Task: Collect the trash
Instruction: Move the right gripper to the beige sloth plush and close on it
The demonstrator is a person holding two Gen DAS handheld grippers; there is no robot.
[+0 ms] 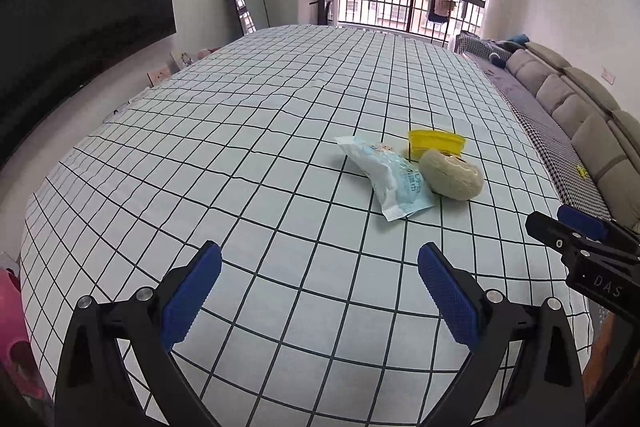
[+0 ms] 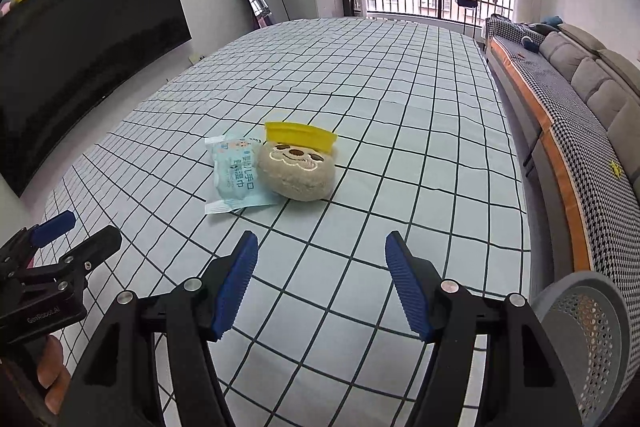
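Observation:
A light blue and white wet-wipe packet (image 1: 390, 179) (image 2: 234, 179) lies on the checked tablecloth (image 1: 240, 147) (image 2: 400, 107). A round beige plush with a stitched face (image 1: 452, 175) (image 2: 298, 171) sits right beside it, touching. A small yellow plastic container (image 1: 436, 143) (image 2: 302, 135) stands just behind the plush. My left gripper (image 1: 319, 261) is open and empty, short of the packet. My right gripper (image 2: 322, 247) is open and empty, short of the plush. Each gripper shows at the edge of the other's view: the right one (image 1: 568, 227) and the left one (image 2: 76, 231).
A grey perforated bin (image 2: 588, 323) stands at the table's near right corner. A grey sofa (image 1: 580, 99) (image 2: 592, 79) runs along the right wall. A large dark TV (image 1: 80, 11) (image 2: 88, 39) hangs on the left wall. A pink object (image 1: 12, 327) sits at the near left.

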